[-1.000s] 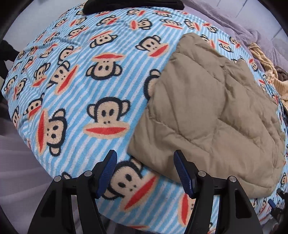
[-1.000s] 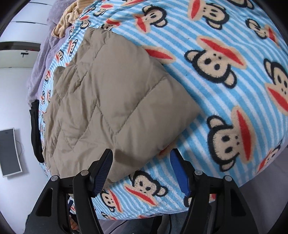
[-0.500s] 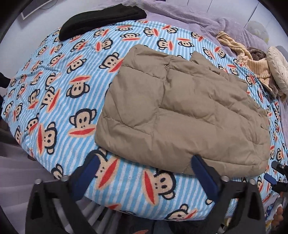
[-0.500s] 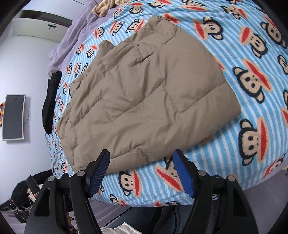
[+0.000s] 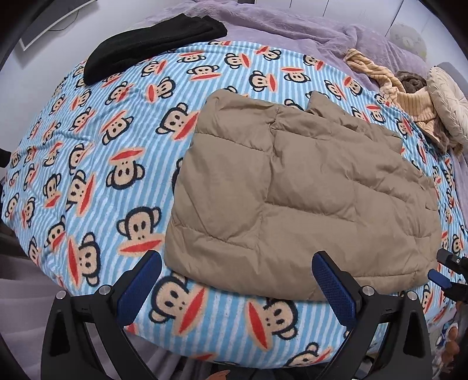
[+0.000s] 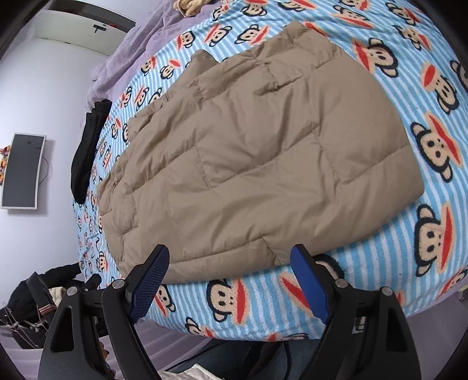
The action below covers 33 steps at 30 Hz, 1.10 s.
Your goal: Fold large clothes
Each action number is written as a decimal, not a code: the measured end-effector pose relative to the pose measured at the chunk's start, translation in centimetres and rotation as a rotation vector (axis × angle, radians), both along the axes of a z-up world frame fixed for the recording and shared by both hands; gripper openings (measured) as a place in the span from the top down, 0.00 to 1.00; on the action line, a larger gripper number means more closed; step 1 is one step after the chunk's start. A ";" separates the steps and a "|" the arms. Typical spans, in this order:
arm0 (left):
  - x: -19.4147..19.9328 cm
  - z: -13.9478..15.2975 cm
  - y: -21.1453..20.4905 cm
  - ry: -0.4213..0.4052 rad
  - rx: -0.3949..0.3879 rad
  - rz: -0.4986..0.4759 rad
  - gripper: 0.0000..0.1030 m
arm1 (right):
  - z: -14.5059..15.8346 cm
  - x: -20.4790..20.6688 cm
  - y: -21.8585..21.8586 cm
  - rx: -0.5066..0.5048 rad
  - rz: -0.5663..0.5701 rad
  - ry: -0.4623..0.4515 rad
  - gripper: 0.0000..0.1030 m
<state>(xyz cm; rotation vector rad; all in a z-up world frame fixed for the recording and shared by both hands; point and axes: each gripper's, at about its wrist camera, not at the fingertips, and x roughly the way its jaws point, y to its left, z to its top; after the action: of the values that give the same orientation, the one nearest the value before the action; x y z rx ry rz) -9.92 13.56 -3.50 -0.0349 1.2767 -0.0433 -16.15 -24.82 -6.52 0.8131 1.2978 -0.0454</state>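
A tan quilted puffer garment [image 5: 301,195] lies folded into a flat rectangle on a bed covered by a blue striped monkey-print blanket [image 5: 96,163]. It also shows in the right wrist view [image 6: 257,152]. My left gripper [image 5: 237,286] is open and empty, held back above the near edge of the bed in front of the garment. My right gripper [image 6: 231,280] is open and empty, just off the garment's near edge. The right gripper's tip shows at the right edge of the left wrist view [image 5: 447,271].
A black folded garment [image 5: 152,43] lies at the bed's far left. A purple blanket [image 5: 292,26], a yellow knit garment [image 5: 409,99] and a cream cushion [image 5: 447,99] lie at the far right. A dark clothes pile [image 6: 38,304] sits on the floor beside the bed.
Both grippers pulled back and up from the garment, so more of the bed shows. The left gripper's jaws opened wider. The garment stayed in place.
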 end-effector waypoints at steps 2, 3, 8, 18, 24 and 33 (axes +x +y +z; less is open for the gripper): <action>1.2 -0.4 0.6 0.010 0.004 -0.018 0.00 | 0.2 0.8 1.4 -0.007 -0.002 -0.011 0.15; 1.7 -0.7 0.8 0.020 0.000 -0.027 0.00 | 0.3 1.2 2.1 -0.008 0.006 -0.015 0.15; 3.1 -2.0 1.4 0.052 -0.034 -0.082 0.00 | 0.4 2.9 5.8 -0.041 0.035 -0.005 0.15; 5.4 -4.5 2.6 0.088 -0.066 -0.127 0.00 | -0.9 4.8 9.7 -0.046 0.058 0.122 0.15; 6.2 -5.5 2.4 0.115 -0.072 -0.135 0.00 | -1.0 5.0 10.5 -0.056 0.032 0.132 0.15; 5.8 -5.3 2.2 0.101 -0.109 -0.016 0.00 | -1.7 5.9 9.3 -0.071 0.070 0.147 0.16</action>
<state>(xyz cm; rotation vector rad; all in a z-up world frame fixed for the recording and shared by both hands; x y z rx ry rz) -4.10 15.80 -8.77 -0.1222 1.3746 -0.1265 -10.26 -15.56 -8.20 0.7138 1.4549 -0.0960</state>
